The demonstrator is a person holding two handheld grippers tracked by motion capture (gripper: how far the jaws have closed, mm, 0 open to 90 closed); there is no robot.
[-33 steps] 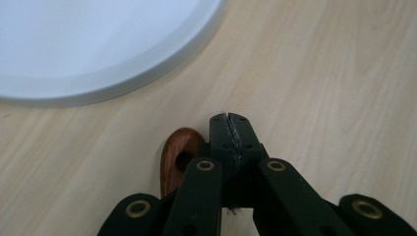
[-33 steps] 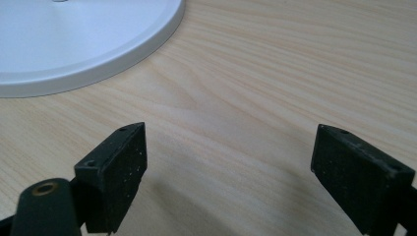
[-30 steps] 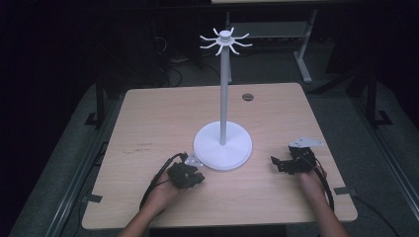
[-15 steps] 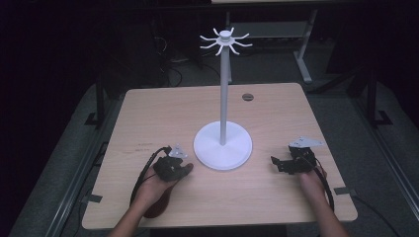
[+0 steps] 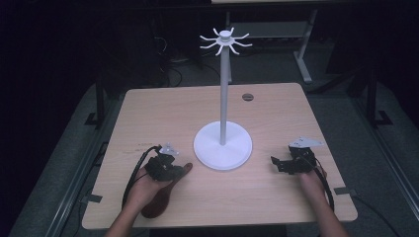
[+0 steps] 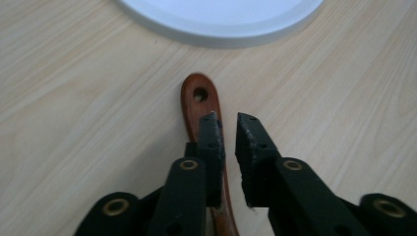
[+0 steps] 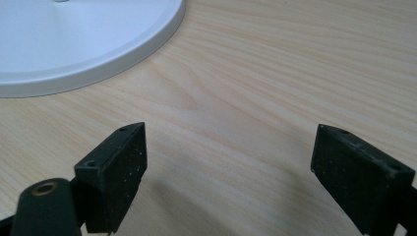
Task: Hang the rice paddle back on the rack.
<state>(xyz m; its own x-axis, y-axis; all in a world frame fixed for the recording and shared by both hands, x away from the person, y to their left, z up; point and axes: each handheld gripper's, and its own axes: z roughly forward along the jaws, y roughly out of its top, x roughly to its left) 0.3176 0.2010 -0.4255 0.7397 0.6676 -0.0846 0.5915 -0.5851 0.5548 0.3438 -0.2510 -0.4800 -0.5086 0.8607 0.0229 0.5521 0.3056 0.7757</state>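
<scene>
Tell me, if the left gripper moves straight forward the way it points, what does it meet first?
Probably the white stand base. The left gripper points along the wooden handle lying under its jaws, and the base rim sits just beyond the handle's end; height is unclear.

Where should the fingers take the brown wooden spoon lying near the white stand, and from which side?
Grip the spoon on its narrow handle, just behind the hole at its end, coming from above with one finger on each side. It lies flat on the table, so probably only its thin edges offer purchase.

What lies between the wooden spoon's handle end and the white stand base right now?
Nothing: bare table separates the wooden spoon handle end from the white stand base, seen in the left gripper view; the high view agrees.
</scene>
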